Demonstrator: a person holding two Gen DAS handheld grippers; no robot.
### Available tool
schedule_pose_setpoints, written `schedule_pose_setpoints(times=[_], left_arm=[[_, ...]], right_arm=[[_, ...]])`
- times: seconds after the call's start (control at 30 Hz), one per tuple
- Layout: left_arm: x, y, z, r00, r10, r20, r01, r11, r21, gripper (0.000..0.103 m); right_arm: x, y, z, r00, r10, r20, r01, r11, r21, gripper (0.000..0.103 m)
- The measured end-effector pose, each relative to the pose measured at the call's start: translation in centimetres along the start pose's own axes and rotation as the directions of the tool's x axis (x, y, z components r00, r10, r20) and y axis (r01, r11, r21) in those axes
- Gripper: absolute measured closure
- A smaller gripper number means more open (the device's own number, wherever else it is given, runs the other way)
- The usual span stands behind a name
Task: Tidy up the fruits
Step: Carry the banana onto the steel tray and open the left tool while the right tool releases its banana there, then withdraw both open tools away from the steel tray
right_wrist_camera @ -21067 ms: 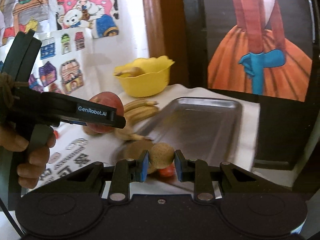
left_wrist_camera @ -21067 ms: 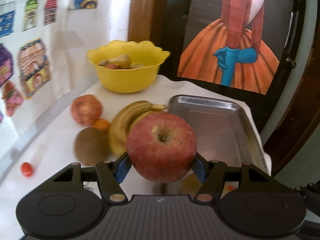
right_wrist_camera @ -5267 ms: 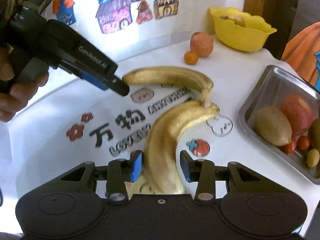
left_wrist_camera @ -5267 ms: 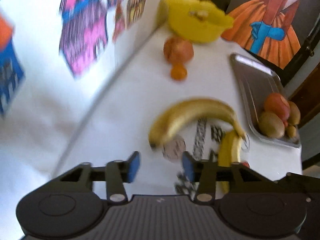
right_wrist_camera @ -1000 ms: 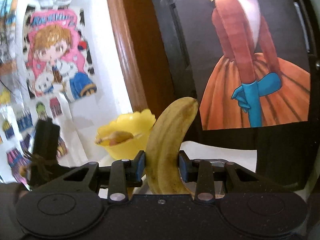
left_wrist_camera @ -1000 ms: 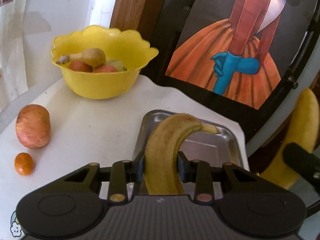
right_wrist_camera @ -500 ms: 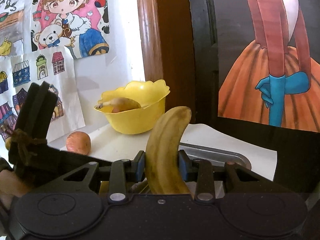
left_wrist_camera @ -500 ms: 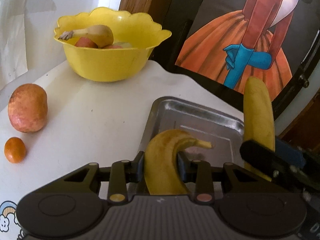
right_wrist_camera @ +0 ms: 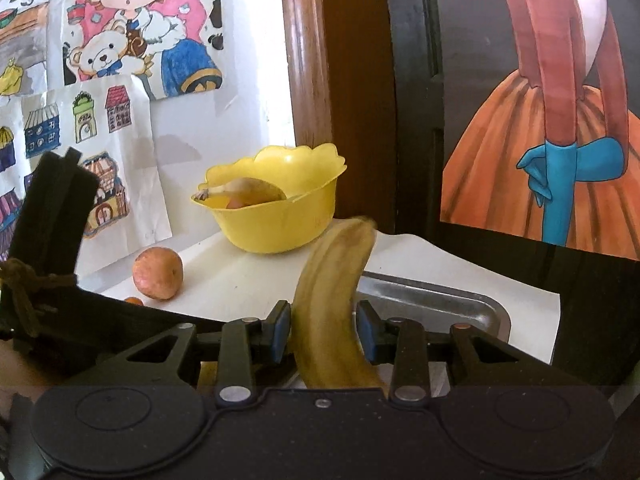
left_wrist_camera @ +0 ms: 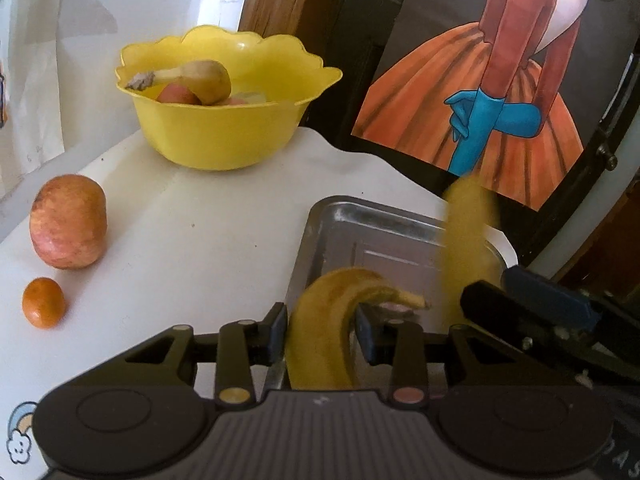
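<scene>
1. Since half a second back, we are seeing the left banana [left_wrist_camera: 320,336] sinking lower over the metal tray [left_wrist_camera: 340,216], its stem tip now close to the tray floor; the right banana [right_wrist_camera: 332,300] is dropping a little too, and it is smearing with motion blur in the left wrist view.
2. We are holding the left hand-held gripper [left_wrist_camera: 321,330] angled down over the tray's near end; its jaws are opening, with the banana between them and a gap showing on the right pad's side. We judge this as the release into the tray.
3. We are keeping the right hand-held gripper [right_wrist_camera: 322,332] narrow around its banana, tip pointing up and away. Slim gaps seem to be showing beside the pads, so we cannot tell whether they are pressing.
4. Both bananas are sitting above the tray because we are apparently sorting fruit there; neither is lying flat yet.
5. An apple [left_wrist_camera: 68,220] and a small orange fruit [left_wrist_camera: 43,302] are waiting on the white worktop [left_wrist_camera: 200,232], left of the tray, well apart from it and not yet sorted.
6. Materials: bananas are curved, matte yellow with brown freckling, likely soft; tray is shiny thin metal with rounded corners; yellow bowl [left_wrist_camera: 224,132] is glossy plastic with a scalloped rim, holding more fruit; apple is blotchy red, rounded.
</scene>
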State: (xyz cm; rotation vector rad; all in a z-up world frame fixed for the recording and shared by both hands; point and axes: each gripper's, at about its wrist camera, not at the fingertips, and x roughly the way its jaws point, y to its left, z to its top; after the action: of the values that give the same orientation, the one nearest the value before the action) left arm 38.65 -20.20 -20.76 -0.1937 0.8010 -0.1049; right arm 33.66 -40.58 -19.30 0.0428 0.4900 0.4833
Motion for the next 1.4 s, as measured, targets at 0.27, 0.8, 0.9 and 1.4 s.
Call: schedule_pose_setpoints(times=[0.27, 0.8, 0.9, 1.4], left_arm=[[-1.8, 0.6, -0.1, 0.999, 0.002, 0.040, -0.002, 1.000, 0.002, 0.033], [-7.9, 5.3, -0.6, 0.987, 0.024, 0.157, -0.025, 1.000, 0.003, 0.000], [-9.1, 6.8, -0.9, 0.987, 0.024, 0.161, -0.028, 0.999, 0.025, 0.000], [-14.1, 14.3, -3.0, 0.985, 0.096, 0.144, -0.116, 0.984, 0.138, 0.000]], right_arm=[[-0.8, 0.8, 0.3, 0.999, -0.034, 0.017, 0.035, 0.999, -0.002, 0.055], [-6.2, 4.9, -0.2, 0.969, -0.230, 0.089, 0.225, 0.972, 0.067, 0.010], [-7.9, 6.4, -0.8, 0.944, -0.311, 0.114, 0.303, 0.949, 0.083, 0.001], [-10.5, 15.2, -4.1, 0.863, -0.506, 0.002, 0.497, 0.850, 0.174, 0.001]])
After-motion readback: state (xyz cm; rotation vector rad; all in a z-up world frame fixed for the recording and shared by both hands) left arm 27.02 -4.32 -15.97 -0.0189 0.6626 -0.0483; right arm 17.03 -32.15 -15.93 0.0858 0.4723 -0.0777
